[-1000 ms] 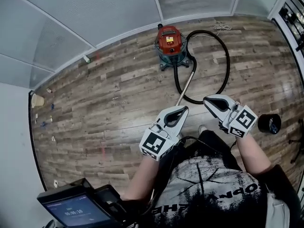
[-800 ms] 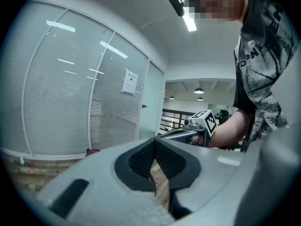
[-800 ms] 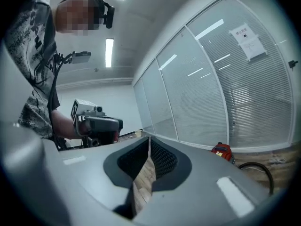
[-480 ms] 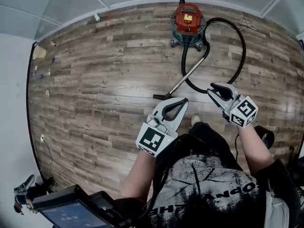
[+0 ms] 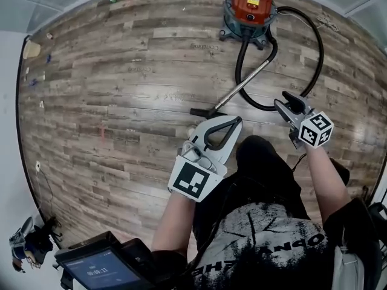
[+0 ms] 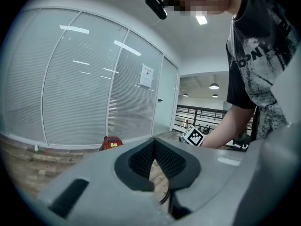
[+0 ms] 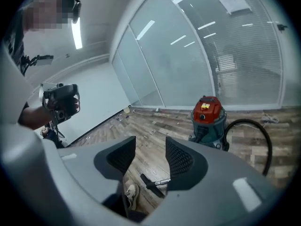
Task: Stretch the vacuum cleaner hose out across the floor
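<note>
L grip (image 5: pixel 234 122) shut, empty, idle | R grip (image 5: pixel 286 98) jaws just opening, wide, nothing btwn; aimed at wand (image 5: pixel 245 83) + nozzle (image 5: pixel 202 112), prob prepping grab | hose (image 5: pixel 317 47) looped at 1 o'clock by red vac (image 5: pixel 249 2), not stretched yet

Hose (image 5: pixel 321 52) (seemingly looped) beside vacuum (image 5: pixel 250 3).

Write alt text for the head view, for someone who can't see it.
Seen from above, a person holds two tools over a wood floor: the left tool shut, the right tool empty, its jaws just opening. Ahead, a red vacuum cleaner stands with its black hose looped beside it, wand lying toward the person.
</note>
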